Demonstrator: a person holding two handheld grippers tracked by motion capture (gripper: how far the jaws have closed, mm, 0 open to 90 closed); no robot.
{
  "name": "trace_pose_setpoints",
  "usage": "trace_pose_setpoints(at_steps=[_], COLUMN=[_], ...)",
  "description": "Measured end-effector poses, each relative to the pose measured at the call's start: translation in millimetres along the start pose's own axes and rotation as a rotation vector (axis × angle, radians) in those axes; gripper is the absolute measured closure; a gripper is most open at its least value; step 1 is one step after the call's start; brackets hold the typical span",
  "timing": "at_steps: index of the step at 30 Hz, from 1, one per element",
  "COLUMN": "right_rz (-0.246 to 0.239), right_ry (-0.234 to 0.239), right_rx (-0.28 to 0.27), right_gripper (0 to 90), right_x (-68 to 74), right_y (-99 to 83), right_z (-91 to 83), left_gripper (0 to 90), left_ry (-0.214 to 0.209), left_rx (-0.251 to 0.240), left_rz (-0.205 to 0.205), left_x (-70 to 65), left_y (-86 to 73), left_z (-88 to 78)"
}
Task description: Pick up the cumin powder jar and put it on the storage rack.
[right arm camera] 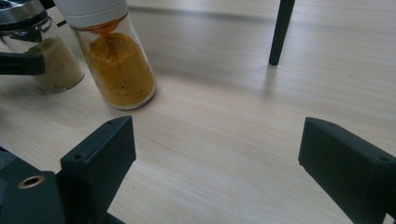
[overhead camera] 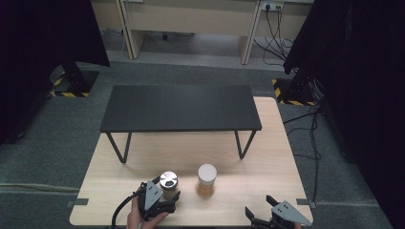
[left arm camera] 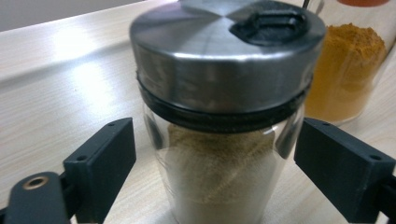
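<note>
The left claw (overhead camera: 168, 196) sits at the near edge of the pale wooden bench (overhead camera: 267, 143), held by a hand (overhead camera: 138, 215) that comes in from below. Between its two black jaws stands a glass jar with a steel lid (left arm camera: 224, 107), half full of a beige powder. Seen from the left gripper view, the jaws flank the jar's glass on both sides with a narrow gap showing at each, so the claw is open around the jar and not pressing on it.

Just beside that jar, to its right from above, stands a second jar with a white cap (overhead camera: 207, 180), holding an orange-yellow powder; the two stand close but apart.

The right claw (overhead camera: 260, 206) rests at the bench's near right corner, well apart from both jars. Its jaws stand wide open with only bare wood between them, as the right gripper view shows.

Farther back on the bench stands a low black shelf (overhead camera: 181, 107) on thin metal legs.
</note>
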State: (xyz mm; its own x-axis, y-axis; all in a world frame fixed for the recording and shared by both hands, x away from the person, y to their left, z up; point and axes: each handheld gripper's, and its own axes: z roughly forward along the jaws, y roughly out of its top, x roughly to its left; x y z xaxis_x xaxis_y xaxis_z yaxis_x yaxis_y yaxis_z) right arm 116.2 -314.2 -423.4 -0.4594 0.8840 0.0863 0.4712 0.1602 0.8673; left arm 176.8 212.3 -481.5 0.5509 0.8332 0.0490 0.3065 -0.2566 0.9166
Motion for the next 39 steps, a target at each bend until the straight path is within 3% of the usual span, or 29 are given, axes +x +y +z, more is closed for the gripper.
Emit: trace_pose_setpoints(at_steps=[5, 15, 20, 39], right_rz=[-0.005, -0.004, -0.004, 0.001], right_ry=[0.002, 0.007, 0.009, 0.007], right_rx=[-0.003, 0.0, 0.003, 0.011], right_gripper=[11.2, 11.2, 11.2, 11.1], right_x=[0.6, 0.9, 0.5, -1.4], right_y=[0.4, 0.3, 0.0, -1.1], right_z=[0.1, 0.9, 1.9, 3.5], left_gripper=[21.3, 29.0, 29.7, 30.1], left_ry=[-0.009, -0.007, -0.015, -0.002], left_rx=[-0.004, -0.003, -0.042, -0.038], left_rz=[-0.009, -0.023, -0.028, -0.033], left_x=[-0.4, -0.1, 1.7, -1.0], left_y=[0.7, 0.1, -9.8, -8.6], left_z=[-0.5, 1.3, 2.7, 2.1])
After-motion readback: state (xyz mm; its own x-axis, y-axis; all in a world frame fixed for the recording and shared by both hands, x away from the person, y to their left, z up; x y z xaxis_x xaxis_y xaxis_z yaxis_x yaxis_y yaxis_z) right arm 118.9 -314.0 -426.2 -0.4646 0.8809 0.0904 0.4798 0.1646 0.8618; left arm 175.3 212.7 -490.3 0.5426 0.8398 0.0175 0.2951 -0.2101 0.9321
